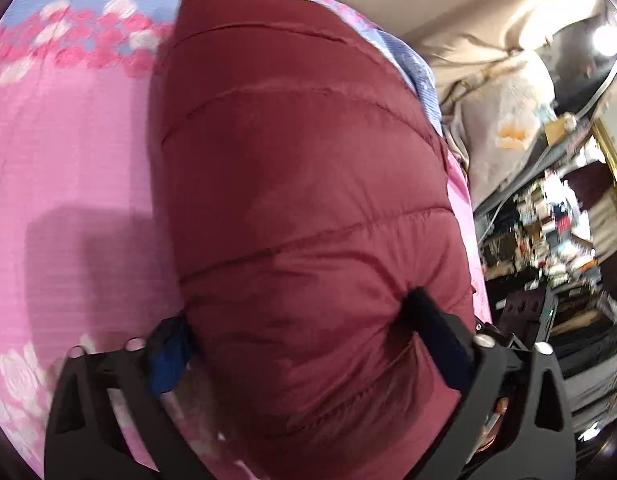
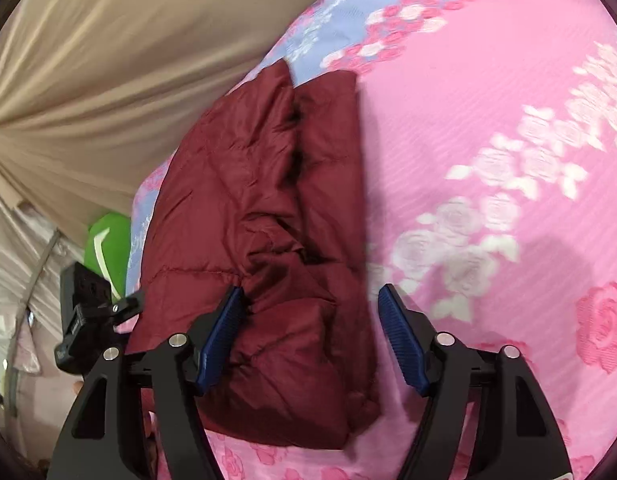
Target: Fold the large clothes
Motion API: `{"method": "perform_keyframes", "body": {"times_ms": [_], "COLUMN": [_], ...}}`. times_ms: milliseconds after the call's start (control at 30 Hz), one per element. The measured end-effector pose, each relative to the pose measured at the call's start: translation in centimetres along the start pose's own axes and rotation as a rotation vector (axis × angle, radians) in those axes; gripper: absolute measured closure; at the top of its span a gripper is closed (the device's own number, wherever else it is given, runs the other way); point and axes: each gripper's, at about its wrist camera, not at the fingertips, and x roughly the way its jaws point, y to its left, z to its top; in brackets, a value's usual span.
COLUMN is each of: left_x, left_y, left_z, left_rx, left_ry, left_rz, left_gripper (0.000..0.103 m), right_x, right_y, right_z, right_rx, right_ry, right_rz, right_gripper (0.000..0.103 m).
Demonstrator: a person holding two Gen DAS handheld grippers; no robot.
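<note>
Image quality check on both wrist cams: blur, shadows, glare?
Left wrist: clutter at right smeared by motion blur, blown-out glare top right, soft shadow on the pink bedspread. Right wrist: sharper, maroon jacket slightly soft, gripper shadow on the bedspread at right; both fisheye-bent with dark corners.

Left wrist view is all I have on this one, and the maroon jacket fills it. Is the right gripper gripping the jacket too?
Observer: No. In the right wrist view the right gripper is open, its jaws astride the near end of the jacket. One pad sits over the pink bedsheet beside it.
Operator: Is the jacket folded yet?
Observer: It lies doubled lengthwise, and a dark crease runs between two layers lying side by side.
Operator: Anything past the bed on that side?
Observer: A green object with a white stripe shows beyond the bed's edge, below beige fabric.
</note>
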Motion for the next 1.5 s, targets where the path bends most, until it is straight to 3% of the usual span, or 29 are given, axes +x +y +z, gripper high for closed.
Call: {"method": "perform_keyframes", "body": {"times_ms": [133,233,333,400,500,600,700,833,900,967,1033,1133,1200,1400,1500], "left_x": [-1.8,-3.1,-3.3,-4.0,-5.5,-7.6,-7.6,-6.1,-5.4,-4.9,-4.9,-5.3,-4.8,-4.1,-5.6], "left_y": [0.1,0.9,1.9,1.6,-0.1,-2.8,-4.5,-4.8,-4.1,-3.3,-2.6,-1.1,0.0,-0.1,-0.6], "left_z": [1.5,2.7,2.6,1.8,0.8,-1.2,-3.2,-6.7,-7.5,-7.6,-7.5,-6.8,-6.4,-7.0,-7.3], "left_rx": [0.050,0.074,0.055,0.065,0.129,0.232,0.338,0.466,0.481,0.465,0.445,0.351,0.291,0.305,0.286], "left_ry": [-0.047,-0.108,-0.112,-0.126,-0.156,-0.209,-0.189,-0.131,-0.119,-0.109,-0.098,-0.079,-0.038,-0.040,-0.042], "left_rz": [0.034,0.120,0.181,0.207,0.277,0.334,0.367,0.481,0.526,0.575,0.582,0.509,0.473,0.515,0.484], "left_gripper": [0.034,0.033,0.029,0.028,0.027,0.023,0.023,0.022,0.022,0.029,0.037,0.043,0.049,0.050,0.049], "right_x": [2.3,4.2,5.2,4.7,2.3,-0.9,-1.3,0.8,1.6,1.6,0.4,-0.9,0.2,2.1,1.7], "right_y": [2.0,3.7,4.3,4.1,4.3,6.7,8.6,9.7,9.7,9.7,9.4,9.2,8.1,5.5,5.4], "right_z": [0.4,0.3,0.2,0.3,0.3,-0.7,-2.1,-3.3,-3.3,-3.1,-2.6,-1.9,-2.2,-3.1,-2.8], "right_rx": [-0.023,-0.046,-0.062,-0.046,-0.031,-0.154,-0.239,-0.266,-0.269,-0.264,-0.249,-0.250,-0.232,-0.192,-0.188], "right_ry": [0.035,0.065,0.054,0.053,-0.043,-0.157,-0.109,-0.045,-0.040,-0.052,-0.085,-0.134,-0.096,-0.040,-0.037], "right_rz": [0.019,0.065,0.077,0.067,-0.029,-0.133,-0.113,-0.109,-0.136,-0.145,-0.137,-0.181,-0.228,-0.258,-0.250], "right_gripper": [0.049,0.048,0.045,0.045,0.043,0.043,0.043,0.043,0.053,0.092,0.099,0.100,0.101,0.100,0.095]}}
